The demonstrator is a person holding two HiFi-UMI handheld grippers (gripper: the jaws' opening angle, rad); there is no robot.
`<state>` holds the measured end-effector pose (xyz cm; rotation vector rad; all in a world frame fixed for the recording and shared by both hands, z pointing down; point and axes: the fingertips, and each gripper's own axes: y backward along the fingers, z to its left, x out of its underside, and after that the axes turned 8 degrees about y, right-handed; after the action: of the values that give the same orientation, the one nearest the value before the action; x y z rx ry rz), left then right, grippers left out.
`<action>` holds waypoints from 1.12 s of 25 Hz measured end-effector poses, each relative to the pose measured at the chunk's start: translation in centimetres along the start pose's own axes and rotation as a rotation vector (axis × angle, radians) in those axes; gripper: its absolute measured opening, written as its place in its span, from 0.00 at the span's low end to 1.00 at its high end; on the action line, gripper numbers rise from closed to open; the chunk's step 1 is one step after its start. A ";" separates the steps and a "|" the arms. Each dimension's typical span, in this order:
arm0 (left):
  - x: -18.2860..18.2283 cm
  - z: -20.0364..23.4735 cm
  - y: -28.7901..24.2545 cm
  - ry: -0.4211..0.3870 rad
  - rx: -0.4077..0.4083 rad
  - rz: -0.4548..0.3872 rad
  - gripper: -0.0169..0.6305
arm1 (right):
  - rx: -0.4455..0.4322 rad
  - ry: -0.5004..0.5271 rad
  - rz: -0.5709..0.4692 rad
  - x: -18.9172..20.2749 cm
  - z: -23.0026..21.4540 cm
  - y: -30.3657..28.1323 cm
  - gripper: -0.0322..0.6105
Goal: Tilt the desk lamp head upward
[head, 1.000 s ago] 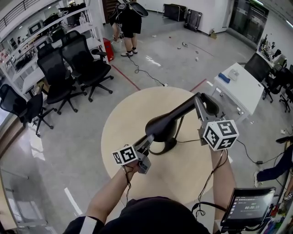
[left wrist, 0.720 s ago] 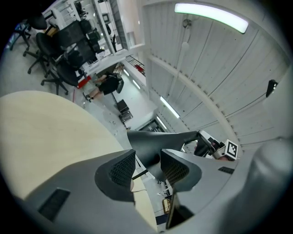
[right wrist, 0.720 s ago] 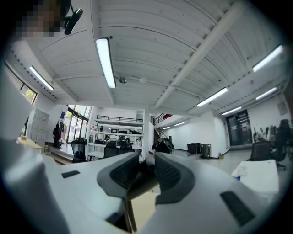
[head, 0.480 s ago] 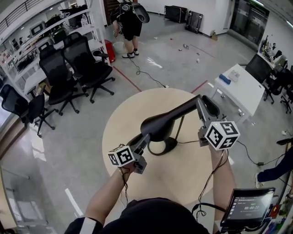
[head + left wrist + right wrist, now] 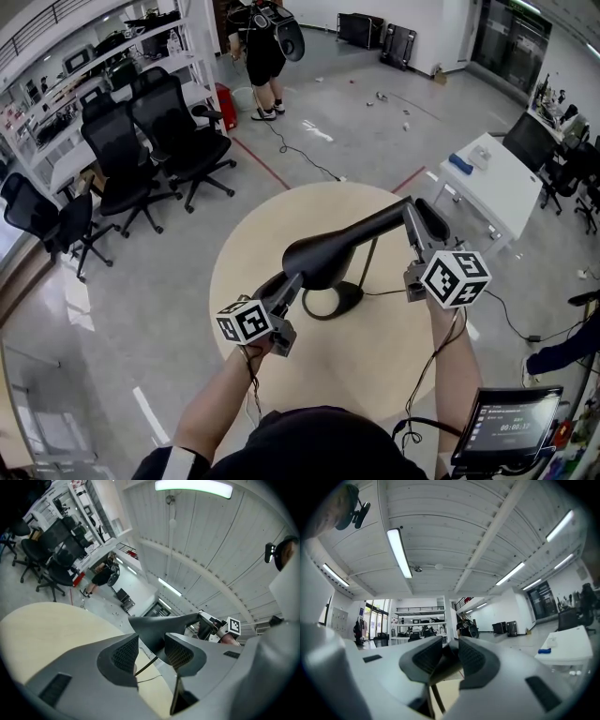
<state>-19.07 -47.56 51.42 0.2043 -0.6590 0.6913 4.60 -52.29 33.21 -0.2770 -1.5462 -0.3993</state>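
Observation:
A black desk lamp stands on the round beige table (image 5: pixel 244 253), its base (image 5: pixel 328 300) near the table's middle. The lamp head (image 5: pixel 314 258) points left, and the lamp arm (image 5: pixel 375 222) runs up to the right. My left gripper (image 5: pixel 286 281) is shut on the lamp head's underside; in the left gripper view the lamp head (image 5: pixel 154 625) fills the gap of that left gripper (image 5: pixel 149 651). My right gripper (image 5: pixel 412 220) is shut on the arm's far end; in the right gripper view the lamp arm (image 5: pixel 440 672) sits inside the right gripper (image 5: pixel 450 656).
The lamp's thin cable (image 5: pixel 384 292) trails right across the table. Black office chairs (image 5: pixel 159 131) stand at the left, a person (image 5: pixel 262 47) at the back, a white desk (image 5: pixel 487 178) at the right. A small screen (image 5: pixel 506 422) is at lower right.
My left gripper has moved a little left with the lamp head in it, and the head has swung that way. The right gripper has hardly moved.

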 end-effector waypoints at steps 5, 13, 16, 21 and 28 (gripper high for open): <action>-1.1 -0.8 0.5 -0.066 -0.005 -0.019 0.30 | 0.002 -0.061 -0.018 0.4 -0.6 0.4 0.21; -2.6 -1.7 1.1 -0.119 -0.017 -0.035 0.30 | 0.007 -0.102 -0.028 0.8 -0.9 0.7 0.21; -3.0 -2.0 1.3 -0.132 -0.019 -0.040 0.30 | 0.006 -0.114 -0.028 0.9 -0.9 0.8 0.21; -4.0 -2.3 1.6 -0.158 -0.022 -0.051 0.30 | 0.004 -0.131 -0.029 1.2 -0.8 0.7 0.21; -5.2 -2.9 2.1 -0.194 -0.030 -0.056 0.30 | 0.003 -0.189 -0.041 1.4 -0.8 0.8 0.21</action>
<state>-22.05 -47.58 45.82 0.2631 -0.8460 0.6123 5.63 -51.99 34.66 -0.2872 -1.7403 -0.4122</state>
